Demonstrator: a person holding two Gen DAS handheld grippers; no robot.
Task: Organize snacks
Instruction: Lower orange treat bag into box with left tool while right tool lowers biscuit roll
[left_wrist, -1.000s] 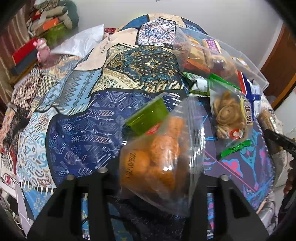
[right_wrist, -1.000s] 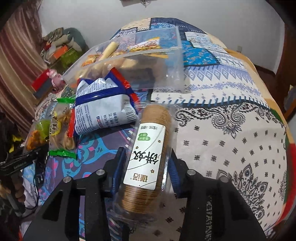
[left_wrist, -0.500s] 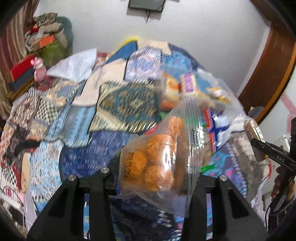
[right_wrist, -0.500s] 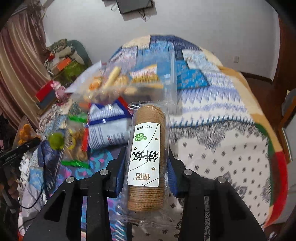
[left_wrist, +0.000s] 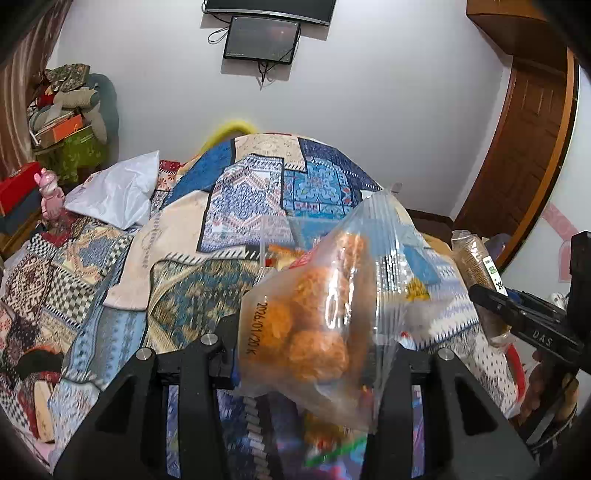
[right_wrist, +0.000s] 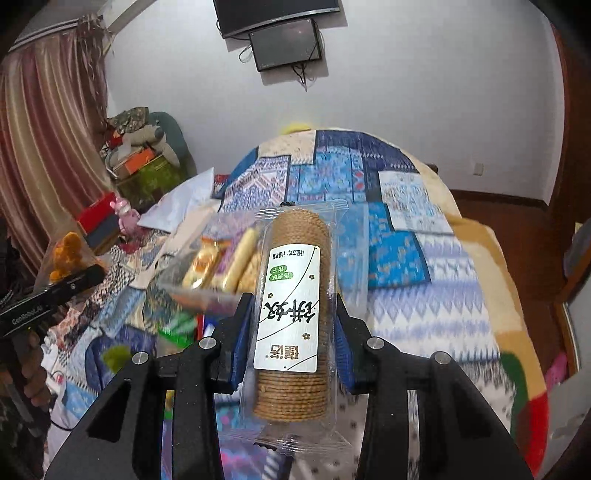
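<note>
Left wrist view gives me my left gripper clamped on a clear bag of orange fried balls, its black fingers pressing the plastic from both sides, lifted clear above the patchwork bedspread. At about three o'clock in that view I can see my right gripper holding the biscuit sleeve at its tip. From the right wrist camera, my right gripper is closed on the biscuit sleeve, a clear wrapper with a white label, standing lengthwise between the blue pads. Beyond it, toward eleven o'clock, a clear container of snacks sits on the bedspread, blurred. At nine o'clock my left gripper shows with the orange balls at its tip. A dark screen hangs on the wall at twelve o'clock.
</note>
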